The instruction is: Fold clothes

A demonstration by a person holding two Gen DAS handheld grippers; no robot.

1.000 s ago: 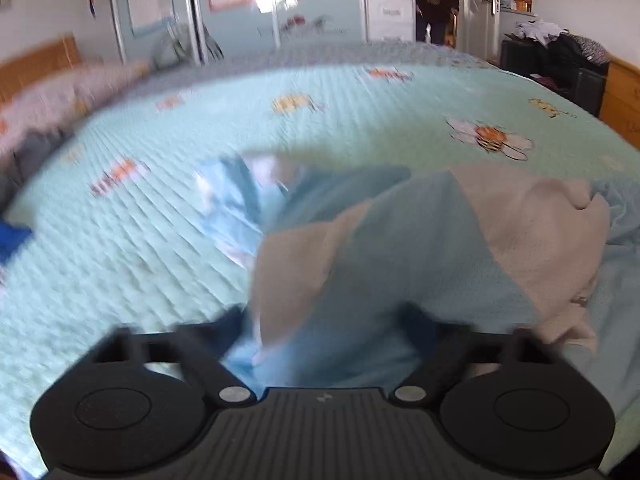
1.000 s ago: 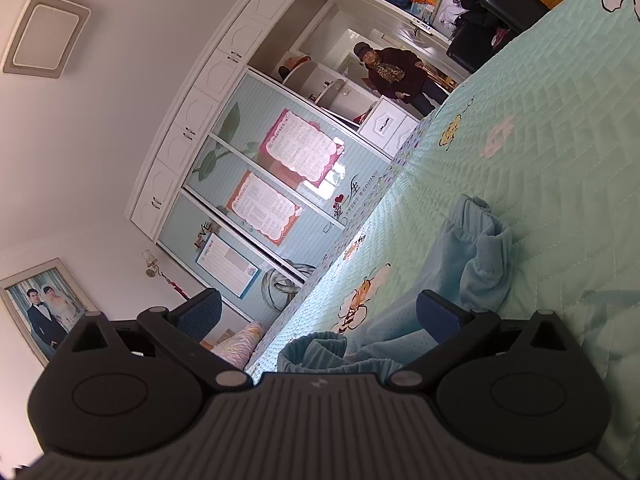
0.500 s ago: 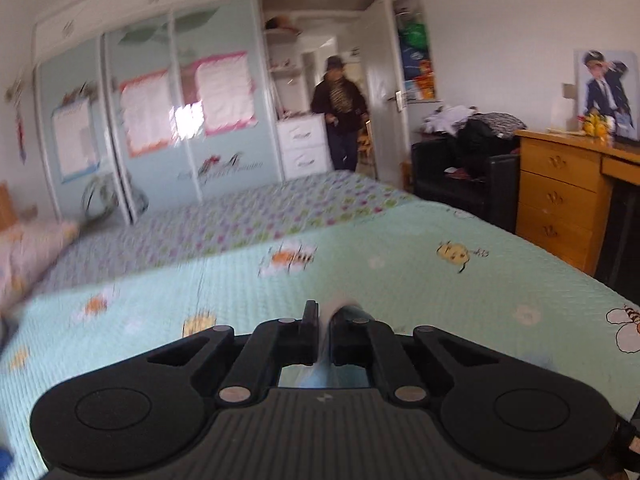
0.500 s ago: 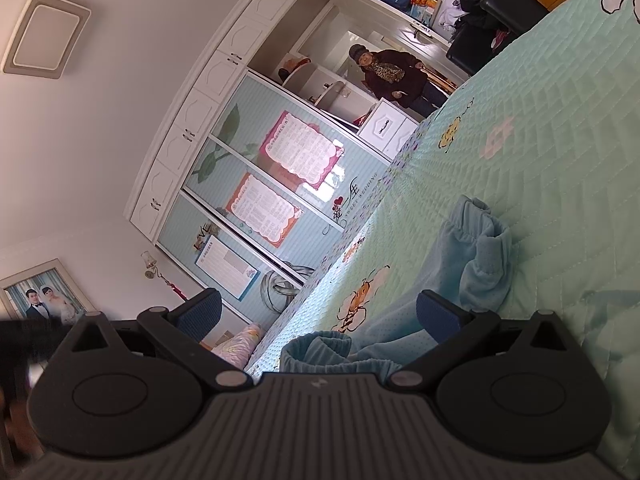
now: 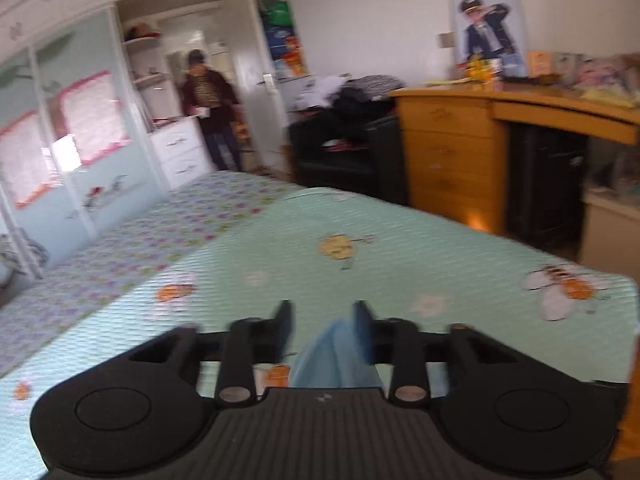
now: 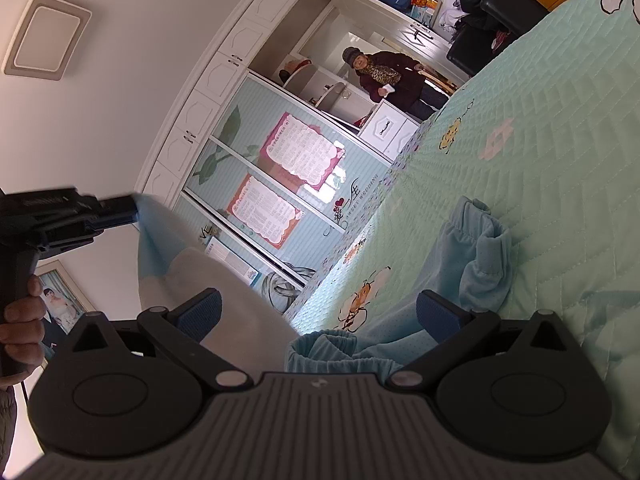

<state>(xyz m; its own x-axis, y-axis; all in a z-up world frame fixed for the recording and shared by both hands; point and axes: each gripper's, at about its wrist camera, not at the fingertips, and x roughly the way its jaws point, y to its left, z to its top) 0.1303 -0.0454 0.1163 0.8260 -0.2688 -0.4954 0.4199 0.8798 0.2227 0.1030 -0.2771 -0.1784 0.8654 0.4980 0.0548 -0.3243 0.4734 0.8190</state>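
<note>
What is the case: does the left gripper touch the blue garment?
Touching. Right wrist view: blue garment hangs from the tip of the left gripper. Its jaws have just been opening, cloth between them.

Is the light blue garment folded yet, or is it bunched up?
Bunched, not folded: the garment lies crumpled on the bedspread, with one end hanging at the left gripper, whose jaws have just been opening around it.

The wardrobe door (image 6: pixel 340 184) carries a decal reading "SWEET WEDDING" beside a red heart, at about one o'clock in the right wrist view. The print on the pink-bordered charts (image 6: pixel 300 150) is too small to read.
</note>
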